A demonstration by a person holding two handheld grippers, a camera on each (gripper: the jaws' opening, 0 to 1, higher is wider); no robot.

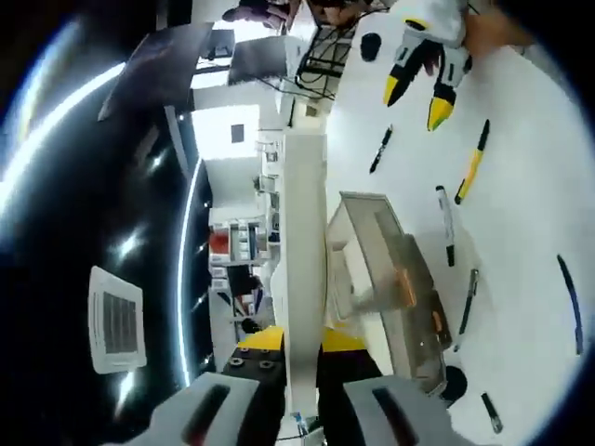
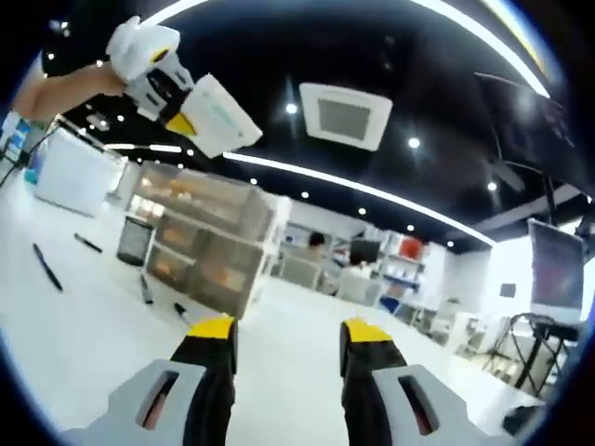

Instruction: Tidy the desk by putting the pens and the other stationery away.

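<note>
Yellow-tipped jaws of the left gripper (image 1: 299, 348) clamp a white box (image 1: 304, 269), pinched narrow on its edge so the box runs straight out from the camera in the left gripper view. From the right gripper view the same tool (image 2: 177, 93) hangs high above the desk (image 2: 74, 344) with that box (image 2: 218, 116) jutting from it, a person's forearm behind it.

Right gripper (image 2: 286, 344) stands with its jaws apart, nothing between them, just bare white desk beyond the tips. In the left gripper view it (image 1: 420, 95) comes in over the desk (image 1: 521, 167), again spread and empty.

Past the box sits a clear drawer organiser (image 1: 386, 279), with something orange inside. It shows as a stack of see-through drawers (image 2: 200, 246) in the right gripper view, standing on the desk, a small dark mesh cup (image 2: 136, 240) just beside it.

Pens lie scattered on the white top, well apart from each other: a yellow-and-black pen (image 1: 472, 165), a black marker (image 1: 381, 149), a white pen with a dark cap (image 1: 447, 226), a grey pen (image 1: 468, 299) near the organiser, a blue pen (image 1: 572, 302) out toward the rim. In the right gripper view, a dark pen (image 2: 46, 268) and a shorter one (image 2: 89, 243) lie left of the organiser, and two short ones (image 2: 147, 290) near its foot.
</note>
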